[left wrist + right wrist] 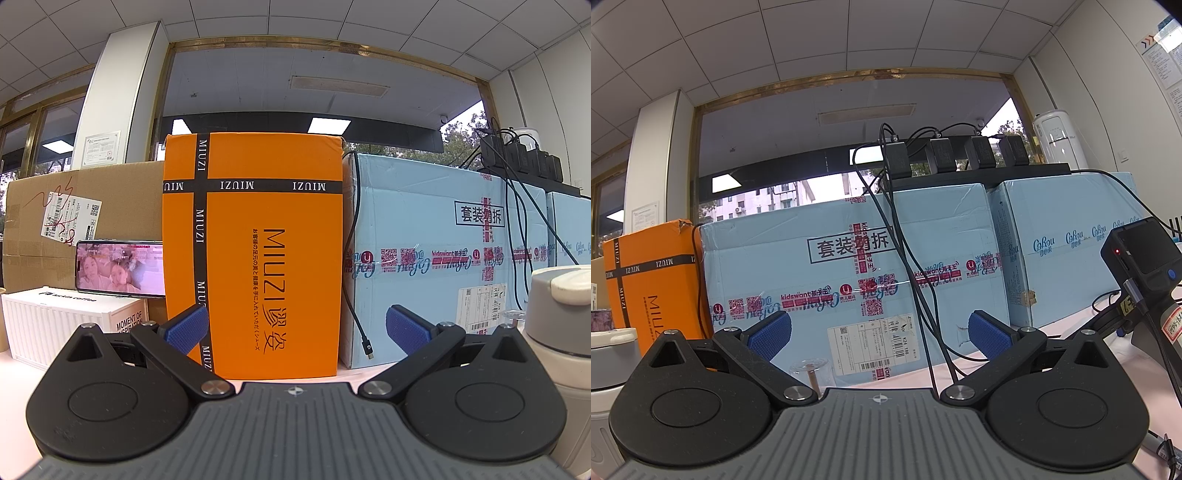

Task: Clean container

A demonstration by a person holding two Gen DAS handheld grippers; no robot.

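A tall white and grey lidded container stands at the right edge of the left wrist view, and at the left edge of the right wrist view. My left gripper is open and empty, to the left of the container, facing an orange box. My right gripper is open and empty, to the right of the container. A small clear glass vessel with a stick in it stands just ahead of the right gripper, partly hidden by its body.
An orange MIUZI box, light blue cartons and a brown carton wall the back of the table. A phone rests on a white box. Cables hang down the blue carton. A black device sits at right.
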